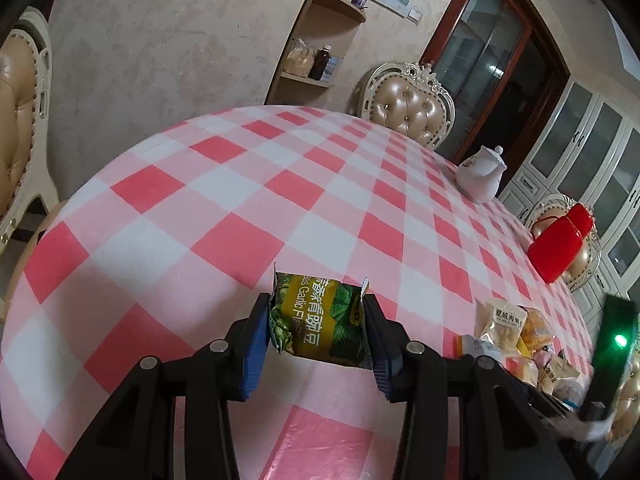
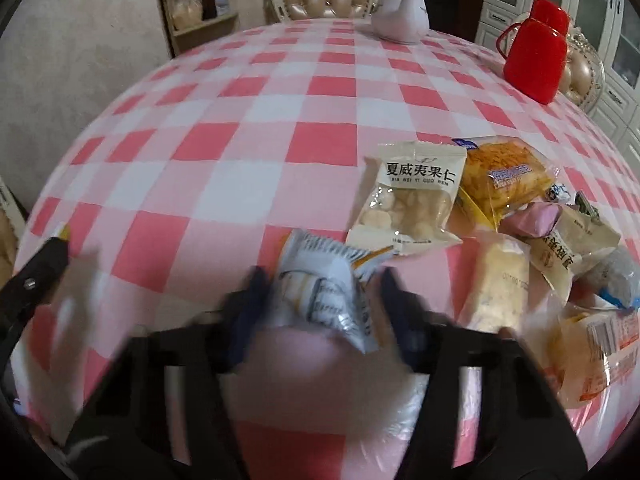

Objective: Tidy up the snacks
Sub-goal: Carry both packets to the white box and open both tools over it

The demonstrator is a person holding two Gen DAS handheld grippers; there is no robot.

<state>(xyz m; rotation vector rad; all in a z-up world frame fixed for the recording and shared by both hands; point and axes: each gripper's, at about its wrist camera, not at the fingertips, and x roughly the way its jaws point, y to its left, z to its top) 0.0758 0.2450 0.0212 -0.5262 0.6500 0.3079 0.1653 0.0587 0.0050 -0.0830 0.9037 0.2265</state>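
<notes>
My left gripper (image 1: pixel 316 322) is shut on a green garlic-pea packet (image 1: pixel 318 316), held just above the checked tablecloth (image 1: pixel 224 208). My right gripper (image 2: pixel 320 292), blurred by motion, has its jaws around a white and grey snack packet (image 2: pixel 324 280). A pile of snacks lies to the right: a macadamia packet (image 2: pixel 408 196), an orange cake packet (image 2: pixel 504 178), a pink sweet (image 2: pixel 532 220) and several others. The pile also shows in the left wrist view (image 1: pixel 516 344). The left gripper's finger tip (image 2: pixel 44 264) shows at the far left of the right wrist view.
A white teapot (image 1: pixel 480 176) and a red thermos jug (image 1: pixel 560 240) stand at the table's far right side. Padded chairs (image 1: pixel 408 108) surround the table. A corner shelf (image 1: pixel 316 56) with jars stands against the wall. A device with a green light (image 1: pixel 612 344) is at the right edge.
</notes>
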